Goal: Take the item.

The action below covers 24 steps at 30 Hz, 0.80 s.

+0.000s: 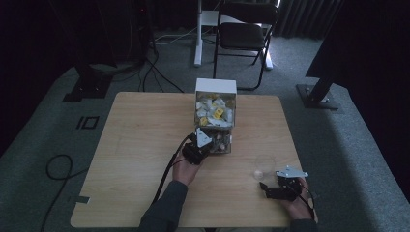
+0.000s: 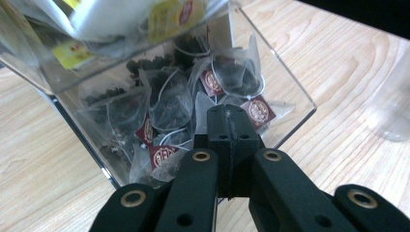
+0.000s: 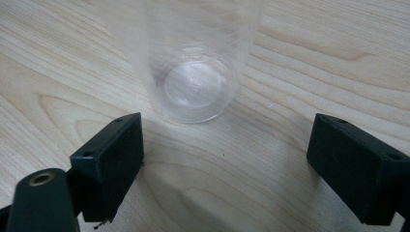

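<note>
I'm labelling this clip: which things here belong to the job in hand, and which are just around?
In use: left gripper, shut at the clear tea-bag box; tea bags; right gripper, open before the clear glass.
Just around: folding chair, floor cables.

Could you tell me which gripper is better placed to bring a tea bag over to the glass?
Left: the left gripper is shut at the open front of the clear box among the tea bags. The right gripper waits open before the glass.

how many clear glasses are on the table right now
1. The clear glass stands empty and upright on the wooden table, just ahead of the open right gripper, right of the tea bag box.
</note>
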Tool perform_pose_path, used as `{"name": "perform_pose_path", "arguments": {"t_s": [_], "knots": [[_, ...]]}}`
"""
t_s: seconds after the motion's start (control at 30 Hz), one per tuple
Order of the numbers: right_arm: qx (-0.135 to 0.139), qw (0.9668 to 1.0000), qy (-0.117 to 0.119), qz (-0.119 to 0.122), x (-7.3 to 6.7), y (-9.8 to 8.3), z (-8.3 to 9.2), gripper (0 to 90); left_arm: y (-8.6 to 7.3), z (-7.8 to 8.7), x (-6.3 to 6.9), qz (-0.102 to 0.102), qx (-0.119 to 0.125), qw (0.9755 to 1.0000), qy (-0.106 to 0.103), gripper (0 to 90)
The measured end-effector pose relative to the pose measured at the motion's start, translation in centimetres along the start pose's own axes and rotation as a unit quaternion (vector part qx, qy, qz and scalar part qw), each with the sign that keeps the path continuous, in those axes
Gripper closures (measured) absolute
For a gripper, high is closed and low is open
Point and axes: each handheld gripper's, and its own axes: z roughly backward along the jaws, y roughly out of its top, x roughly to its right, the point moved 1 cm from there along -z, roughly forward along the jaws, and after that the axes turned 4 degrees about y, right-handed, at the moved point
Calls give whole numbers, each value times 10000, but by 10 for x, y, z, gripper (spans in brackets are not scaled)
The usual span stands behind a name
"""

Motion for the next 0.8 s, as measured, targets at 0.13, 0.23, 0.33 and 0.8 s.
{"name": "perform_pose_path", "arguments": {"t_s": [0.13,0.23,0.33,0.8], "knots": [[0,10000,-1,0,0,0,0,127,5,5,-1,6,95,9999,-35,900],[0,10000,-1,1,0,0,0,127,8,8,-2,21,142,9999,-94,900],[1,10000,-1,1,0,0,0,127,9,10,-2,30,160,9998,-144,900],[1,10000,1,2,0,0,0,127,18,19,-3,130,300,9986,-408,900]]}}
